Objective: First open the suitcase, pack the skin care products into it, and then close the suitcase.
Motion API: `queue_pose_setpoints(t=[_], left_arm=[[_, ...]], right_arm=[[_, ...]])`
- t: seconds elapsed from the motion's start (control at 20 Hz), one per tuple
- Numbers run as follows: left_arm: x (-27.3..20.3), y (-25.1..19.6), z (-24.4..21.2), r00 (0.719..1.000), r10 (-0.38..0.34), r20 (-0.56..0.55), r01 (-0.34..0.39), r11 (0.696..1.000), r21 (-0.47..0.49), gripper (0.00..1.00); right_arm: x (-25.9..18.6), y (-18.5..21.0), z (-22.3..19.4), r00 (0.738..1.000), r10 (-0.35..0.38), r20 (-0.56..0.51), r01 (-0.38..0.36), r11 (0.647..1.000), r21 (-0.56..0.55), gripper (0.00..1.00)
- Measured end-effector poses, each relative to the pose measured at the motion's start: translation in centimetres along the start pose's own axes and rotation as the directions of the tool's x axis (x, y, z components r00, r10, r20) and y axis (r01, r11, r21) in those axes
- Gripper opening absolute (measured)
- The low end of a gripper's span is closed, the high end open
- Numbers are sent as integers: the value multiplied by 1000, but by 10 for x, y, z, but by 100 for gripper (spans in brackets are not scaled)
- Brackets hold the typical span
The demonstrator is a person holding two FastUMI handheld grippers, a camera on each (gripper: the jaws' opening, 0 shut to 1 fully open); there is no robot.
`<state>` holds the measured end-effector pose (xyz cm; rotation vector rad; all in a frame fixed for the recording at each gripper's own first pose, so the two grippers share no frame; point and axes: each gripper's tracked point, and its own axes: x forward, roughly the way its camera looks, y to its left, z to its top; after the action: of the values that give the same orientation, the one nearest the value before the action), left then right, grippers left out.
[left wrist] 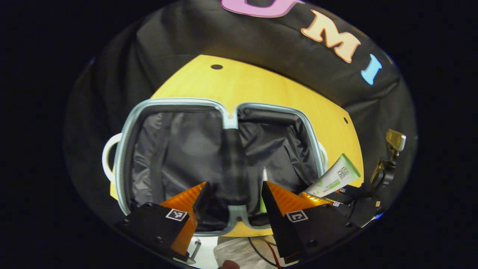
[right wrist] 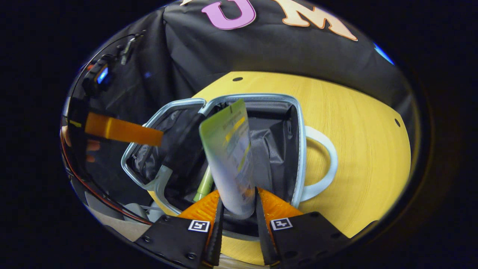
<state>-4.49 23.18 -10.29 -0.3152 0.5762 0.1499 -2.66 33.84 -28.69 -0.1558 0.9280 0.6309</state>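
The pale blue-rimmed suitcase with its black fabric lining lies fully open on the round yellow wooden table, both halves spread flat either side of the central hinge. The opening step therefore appears complete.

Packing is under way. The right gripper has its orange ribbed fingers clamped on the lower end of a white squeeze tube with a green-and-yellow label, which stands tilted above the half of the suitcase bearing the white loop handle. In the left gripper view the same tube appears at the near right edge of the suitcase, still off the lining, so I judge it not yet deposited.

One slim green item already lies inside the suitcase, near its front rim and close to the hinge (too small and too hidden to identify further). It reads as an earlier packed product, though that is a judgement only.

The left gripper hovers over the front rim of the suitcase at the hinge, its fingers spread apart and holding nothing.

Remaining work, as far as can be judged: lower and release the tube into the suitcase, pack any further products, then fold one half over and close it. No other products are visible on the table around the suitcase.
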Motion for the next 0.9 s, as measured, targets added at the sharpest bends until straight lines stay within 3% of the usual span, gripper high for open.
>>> queue_pose_setpoints(t=[0.05,0.1,0.15,0.35,0.4,0.5,0.55,0.6,0.7,0.75,0.9], left_arm=[[-12,13,7,1000,15,22,-15,1000,-17,77],[-23,30,15,998,39,41,-38,999,-34,86],[-31,48,21,996,67,54,-65,997,-49,82],[-49,120,40,981,165,103,-151,980,-130,82],[-53,135,42,976,186,109,-169,974,-149,86],[-59,167,43,968,222,117,-198,962,-190,82],[-63,183,43,963,243,115,-216,953,-212,86],[-64,195,43,959,260,109,-230,946,-228,82],[-62,216,42,954,280,102,-248,935,-252,87],[-60,226,42,953,287,101,-253,932,-260,82],[-48,249,38,949,306,77,-273,920,-282,82]], right_arm=[[3,-1,-4,1000,-10,-11,10,1000,0,42],[6,-2,-6,1000,-19,-19,19,1000,-2,42],[7,-3,-6,999,-28,-18,27,1000,-2,45],[8,-4,-8,999,-38,-23,38,999,3,45],[5,2,-6,1000,-14,-15,14,1000,12,59],[2,15,1,1000,18,19,-19,999,27,86],[-1,15,4,999,21,41,-21,1000,14,99],[-4,16,8,998,22,60,-22,1000,6,99],[-12,21,15,994,40,100,-42,999,18,99],[-18,20,19,992,41,123,-44,999,27,99],[-36,4,34,981,7,191,-21,997,74,98]])
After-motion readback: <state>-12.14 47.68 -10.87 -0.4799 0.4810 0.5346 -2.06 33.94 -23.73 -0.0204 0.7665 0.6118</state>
